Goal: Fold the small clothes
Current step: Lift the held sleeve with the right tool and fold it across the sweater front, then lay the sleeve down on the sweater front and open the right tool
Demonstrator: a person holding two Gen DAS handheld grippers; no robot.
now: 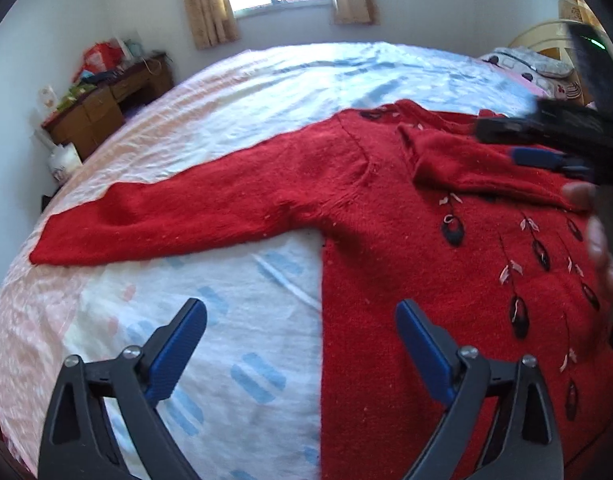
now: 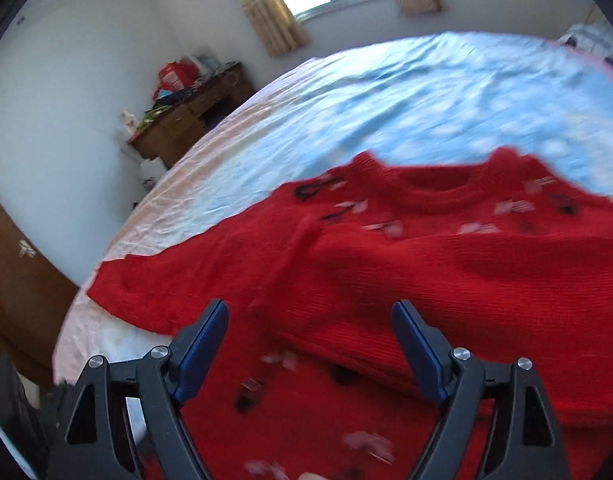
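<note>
A red knitted sweater (image 1: pixel 426 240) with black and pale leaf trim lies flat on the bed. One sleeve (image 1: pixel 186 212) stretches out to the left over the sheet. The other sleeve (image 1: pixel 486 168) is folded across the chest. My left gripper (image 1: pixel 300 312) hangs open above the sweater's side edge, holding nothing. In the right wrist view my right gripper (image 2: pixel 310 312) is open just over the sweater (image 2: pixel 426 220), with the folded sleeve (image 2: pixel 446 280) lying loose beneath it. A blue finger (image 1: pixel 538 158) of the right gripper shows at the right edge of the left wrist view, above that sleeve.
The bed sheet (image 1: pixel 266 100) is white, pink and blue and wrinkled. A wooden desk (image 1: pixel 106 100) with clutter stands by the far left wall. Pillows (image 1: pixel 538 68) lie at the far right. A person's hand (image 1: pixel 602 260) shows at the right edge.
</note>
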